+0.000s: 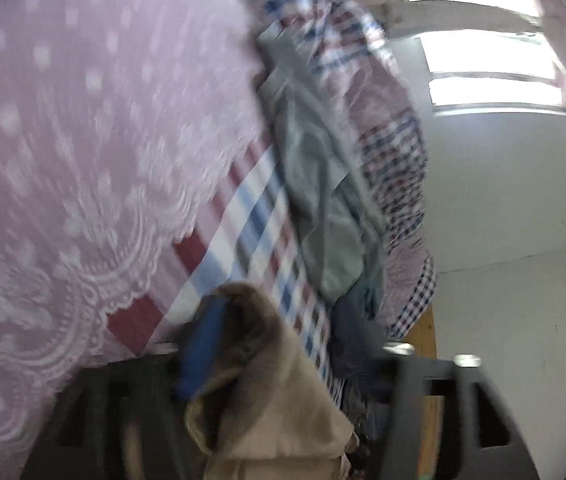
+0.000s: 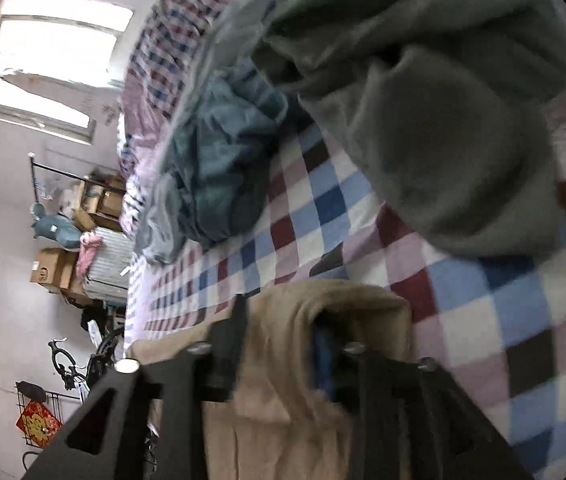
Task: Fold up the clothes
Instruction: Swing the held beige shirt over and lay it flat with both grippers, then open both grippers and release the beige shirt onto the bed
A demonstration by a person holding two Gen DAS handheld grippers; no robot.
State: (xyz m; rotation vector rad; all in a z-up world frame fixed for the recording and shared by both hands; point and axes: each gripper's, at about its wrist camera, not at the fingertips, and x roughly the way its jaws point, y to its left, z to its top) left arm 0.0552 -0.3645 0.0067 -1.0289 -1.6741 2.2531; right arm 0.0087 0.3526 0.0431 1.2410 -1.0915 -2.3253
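My left gripper point(image 1: 243, 344) is shut on a beige garment point(image 1: 275, 392), whose cloth bunches between the fingers and hangs toward the camera. My right gripper point(image 2: 283, 336) is shut on the same beige garment point(image 2: 283, 400), lifted above the checked bedsheet point(image 2: 463, 320). A grey-green garment point(image 2: 443, 120) lies crumpled on the bed ahead of the right gripper. A blue-grey garment point(image 2: 227, 168) lies to its left. In the left wrist view a grey garment point(image 1: 323, 200) lies on the checked sheet point(image 1: 243, 216). Both views are blurred.
A pink lace-edged cover point(image 1: 83, 140) fills the left of the left wrist view. Bright windows point(image 1: 491, 56) and a white wall are to the right. In the right wrist view, cardboard boxes point(image 2: 55, 272), a rack and a bicycle point(image 2: 83, 364) stand beside the bed.
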